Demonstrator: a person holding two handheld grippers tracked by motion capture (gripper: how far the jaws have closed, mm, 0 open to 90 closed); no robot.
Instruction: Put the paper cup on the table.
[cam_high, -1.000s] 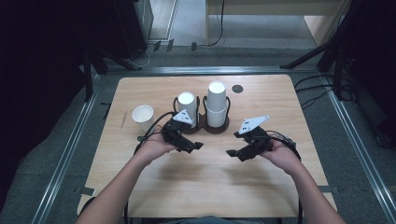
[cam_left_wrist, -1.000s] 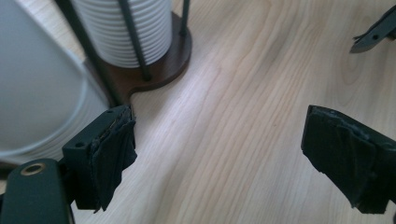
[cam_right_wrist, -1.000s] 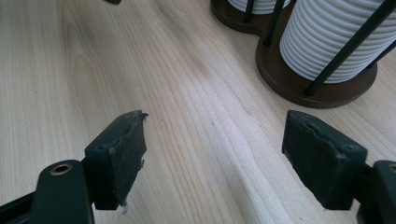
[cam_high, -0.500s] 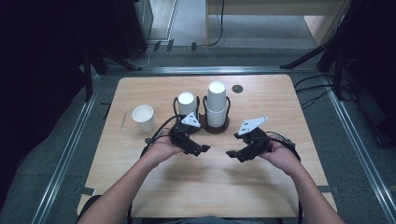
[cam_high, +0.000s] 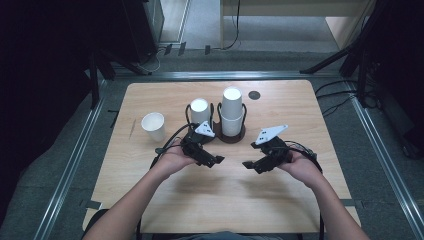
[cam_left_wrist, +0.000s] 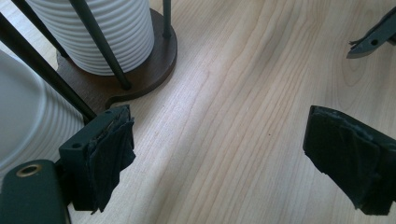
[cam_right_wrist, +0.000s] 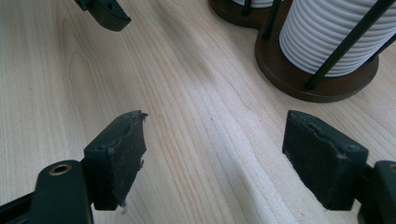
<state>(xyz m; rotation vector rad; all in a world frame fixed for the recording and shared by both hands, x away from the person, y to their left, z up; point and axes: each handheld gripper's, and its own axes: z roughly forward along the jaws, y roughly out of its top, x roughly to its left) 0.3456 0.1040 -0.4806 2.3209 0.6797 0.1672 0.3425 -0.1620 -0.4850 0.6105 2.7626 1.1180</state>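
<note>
Both forearms come in from the near edge of the table (cam_high: 310, 100) and angle inward, so the two grippers face each other over the bare wood in front of the cup holder (cam_high: 231, 136). The left gripper (cam_high: 216, 161) sits low in the person's left hand (cam_high: 172, 161), its grey three-cornered plate tilted up toward the holder and its nose pointing to the right; in the left gripper view its jaws stand wide apart with only wood grain between them, holding nothing. The right gripper (cam_high: 247, 165) lies in the right hand (cam_high: 300, 167), nose pointing left, near the other gripper's tip but apart from it; its jaws too are spread wide and empty in the right gripper view. The holder is a dark brown base with thin black rods, standing just behind the grippers at the middle of the table; it carries a taller stack of white ribbed cups (cam_high: 232, 107) on its right side and a shorter stack (cam_high: 199, 111) on its left. A single white cup (cam_high: 153, 126) stands upright on the wood, well to the left of the holder. A small dark disc (cam_high: 254, 95) lies near the far edge. The table is pale wood with rounded corners, set on grey floor between metal rails, with cables and dark stands beyond it.
</note>
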